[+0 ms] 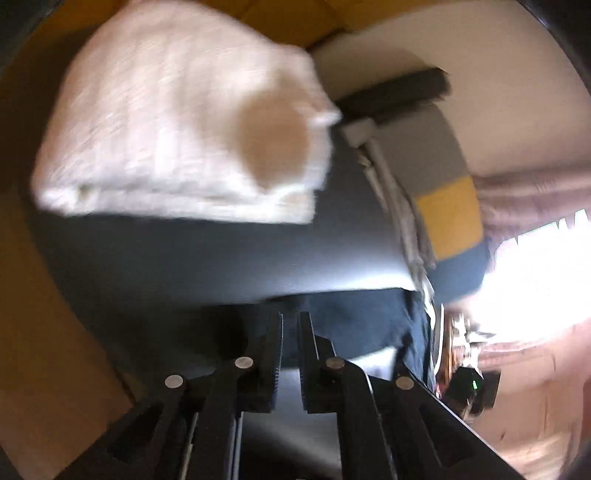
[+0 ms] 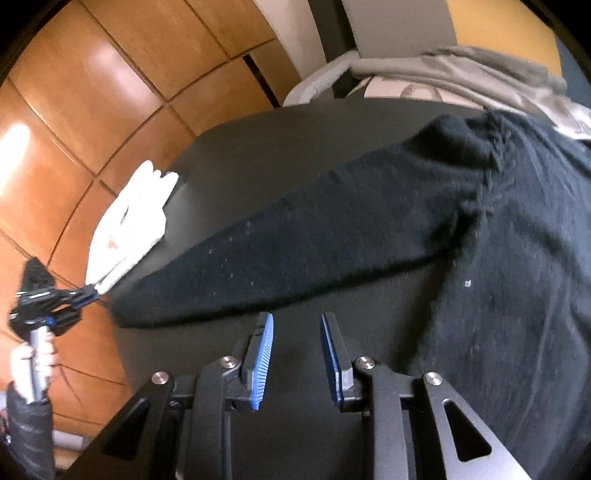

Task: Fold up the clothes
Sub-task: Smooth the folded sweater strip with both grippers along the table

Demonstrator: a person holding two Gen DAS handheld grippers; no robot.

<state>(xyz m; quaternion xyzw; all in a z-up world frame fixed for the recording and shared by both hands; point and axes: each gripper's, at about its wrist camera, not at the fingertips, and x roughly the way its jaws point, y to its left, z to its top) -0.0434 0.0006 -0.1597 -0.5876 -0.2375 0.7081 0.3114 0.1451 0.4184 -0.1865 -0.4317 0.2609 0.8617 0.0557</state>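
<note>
- Dark grey covers the worktop (image 2: 295,140), a matt surface that fills the middle of both wrist views.
- Orange-brown floor tiles (image 2: 92,110) with dark joints surround the worktop on the right wrist view's left side, with bright glare on them.
- Beyond the worktop's far edge stand a pale wall (image 2: 295,33) and a dark upright post (image 2: 332,40); the left wrist view shows a blown-out bright window (image 1: 535,277) at its right.
- A black sweater (image 2: 498,258) lies flat on the worktop, one sleeve (image 2: 295,251) stretched out toward the worktop's left edge.
- A folded white garment (image 1: 177,129) sits on the worktop near its edge, apart from the sweater's cuff; it is blurred in the left wrist view.
- Light grey clothing (image 2: 461,77) lies heaped at the far edge, touching the sweater's shoulder.
- The left gripper (image 1: 291,321) has its jaws nearly together over the sweater's dark fabric; whether it pinches any cloth I cannot tell.
- The right gripper (image 2: 297,325) hovers over bare worktop just below the sleeve, its blue-padded jaws narrowly apart with nothing between them.
- No containers are in view.
</note>
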